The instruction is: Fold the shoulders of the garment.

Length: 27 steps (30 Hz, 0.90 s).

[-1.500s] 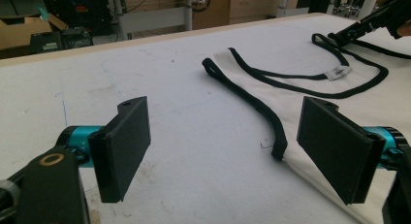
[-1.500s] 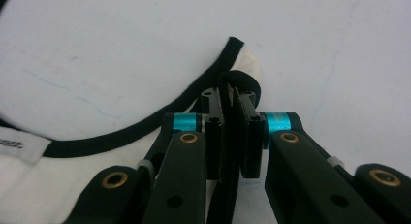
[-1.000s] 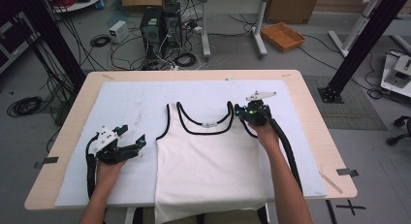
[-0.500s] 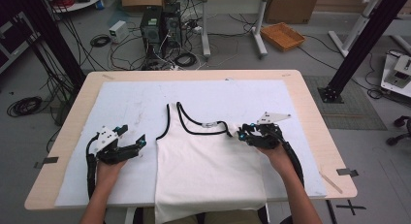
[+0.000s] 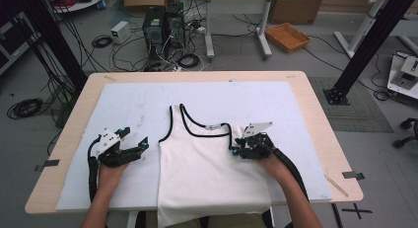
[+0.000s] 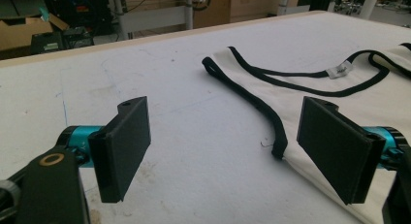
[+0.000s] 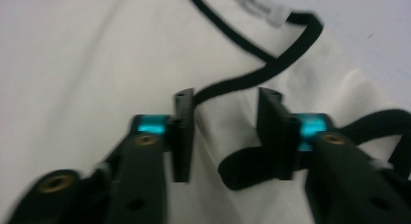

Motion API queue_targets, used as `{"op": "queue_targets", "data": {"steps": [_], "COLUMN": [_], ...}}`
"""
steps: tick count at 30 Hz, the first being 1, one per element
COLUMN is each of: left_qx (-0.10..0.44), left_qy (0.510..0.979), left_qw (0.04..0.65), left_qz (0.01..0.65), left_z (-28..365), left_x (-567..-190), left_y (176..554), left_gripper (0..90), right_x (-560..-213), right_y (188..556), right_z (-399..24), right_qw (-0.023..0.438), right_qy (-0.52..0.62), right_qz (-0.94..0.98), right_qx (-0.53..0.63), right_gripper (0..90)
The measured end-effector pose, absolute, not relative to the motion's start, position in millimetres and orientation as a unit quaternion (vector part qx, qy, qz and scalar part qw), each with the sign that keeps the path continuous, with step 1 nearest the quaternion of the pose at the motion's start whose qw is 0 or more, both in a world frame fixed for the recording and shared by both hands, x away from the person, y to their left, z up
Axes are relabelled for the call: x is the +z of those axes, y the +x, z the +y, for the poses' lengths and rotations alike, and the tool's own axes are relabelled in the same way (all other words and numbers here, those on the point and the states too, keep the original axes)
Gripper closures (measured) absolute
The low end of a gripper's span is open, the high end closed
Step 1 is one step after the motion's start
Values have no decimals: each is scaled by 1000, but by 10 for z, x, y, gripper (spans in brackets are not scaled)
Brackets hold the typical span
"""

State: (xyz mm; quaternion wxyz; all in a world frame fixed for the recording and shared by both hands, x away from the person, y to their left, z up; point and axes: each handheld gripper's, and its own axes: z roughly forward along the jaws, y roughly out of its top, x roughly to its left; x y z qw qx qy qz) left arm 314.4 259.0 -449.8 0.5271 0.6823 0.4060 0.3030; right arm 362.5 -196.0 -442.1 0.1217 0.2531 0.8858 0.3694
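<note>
1. A white top (image 5: 207,173) with black trim lies flat at the near middle of the counter (image 5: 315,114), on a white sheet (image 5: 148,104); its hem hangs over the near edge.
2. The top's neck and straps point to the far side, and a small label (image 6: 342,69) sits at the back of the neckline.
3. The left tool (image 5: 129,150) rests on the sheet just left of the top, near its left armhole, held by the person's left hand (image 5: 111,171).
4. Its jaws stand wide apart with nothing between them; in the left gripper view the right jaw sits close beside the top's black-edged armhole, with bare sheet in the gap.
5. The right tool (image 5: 240,148) lies at the top's right shoulder, held by the right hand (image 5: 273,166).
6. Its jaws are partly open and have just been closing; in the right gripper view white cloth lies between them.
7. There the black strap (image 7: 252,78) runs up from the left jaw, and a fold of black trim (image 7: 247,168) lies against the right jaw.
8. The pads do not visibly pinch the cloth, and that view is blurred.
9. Behind the counter, on the floor, stand computer cases (image 5: 160,28) amid cables, with an orange tray (image 5: 287,36) to the far right.
</note>
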Motion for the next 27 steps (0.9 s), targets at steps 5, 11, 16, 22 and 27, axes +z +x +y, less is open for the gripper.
{"op": "queue_targets", "data": {"steps": [5, 11, 16, 22, 27], "left_qx": [303, 303, 303, 305, 311], "left_qy": [683, 682, 683, 680, 679], "left_qw": [527, 527, 526, 524, 517], "left_qz": [406, 407, 406, 412, 418], "left_z": [2589, 2588, 2589, 2594, 2579], "left_x": [-4498, -4498, -4497, -4496, -4492], "left_y": [3144, 3144, 3143, 3150, 3152], "left_gripper": [197, 197, 197, 197, 197], "right_x": [-4322, -4254, -4354, -4299, -4420], "right_y": [3591, 3499, 3516, 3487, 3490], "right_z": [-2069, -2166, -2171, -2196, -2096], "right_qw": [133, 90, 75, 87, 86], "right_qy": [245, 217, 243, 250, 238], "right_qz": [883, 887, 892, 871, 897], "right_qx": [379, 397, 373, 413, 363], "right_gripper": [880, 879, 609, 749, 811]}}
